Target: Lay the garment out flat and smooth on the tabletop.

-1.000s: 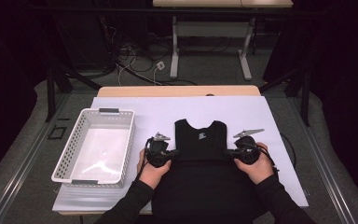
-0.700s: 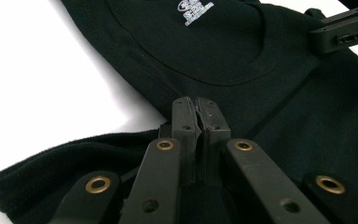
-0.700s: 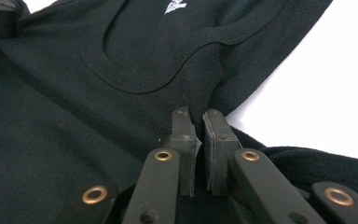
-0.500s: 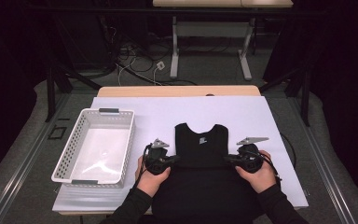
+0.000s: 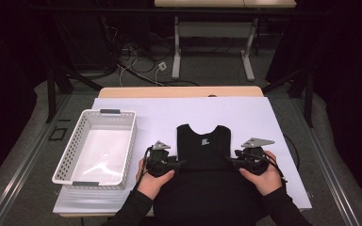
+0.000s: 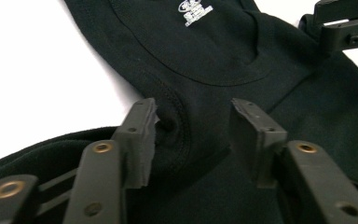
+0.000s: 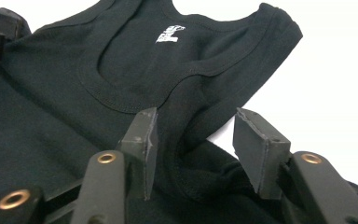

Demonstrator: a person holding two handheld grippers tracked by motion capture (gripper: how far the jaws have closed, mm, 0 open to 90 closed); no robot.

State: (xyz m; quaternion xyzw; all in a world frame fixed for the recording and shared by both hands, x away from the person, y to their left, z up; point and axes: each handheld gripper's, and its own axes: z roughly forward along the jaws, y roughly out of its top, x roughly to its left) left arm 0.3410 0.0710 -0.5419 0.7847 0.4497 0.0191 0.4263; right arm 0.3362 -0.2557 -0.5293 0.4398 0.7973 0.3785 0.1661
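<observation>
A black tank top (image 5: 202, 146) with a small white neck print lies flat on the white sheet (image 5: 235, 108), its lower part toward the person. My left gripper (image 5: 181, 163) sits at its left armhole and my right gripper (image 5: 229, 160) at its right armhole. In the left gripper view the tank top (image 6: 205, 51) has its armhole seam between the jaws of my left gripper (image 6: 193, 135), which have just been opening; the pads (image 6: 142, 135) stand clear of the cloth. In the right gripper view a fold of the top (image 7: 135, 60) rests between the parted jaws of my right gripper (image 7: 193, 144), also just opening.
A white perforated basket (image 5: 70, 155) stands empty at the left of the sheet. The wooden table edge (image 5: 179, 92) shows at the back. Beyond it are desk legs and cables on a dark floor. Bare white sheet lies behind and right of the top.
Both hands have drawn slightly toward the near edge of the table, then held still at the armholes. The tank top stays spread on the sheet.
</observation>
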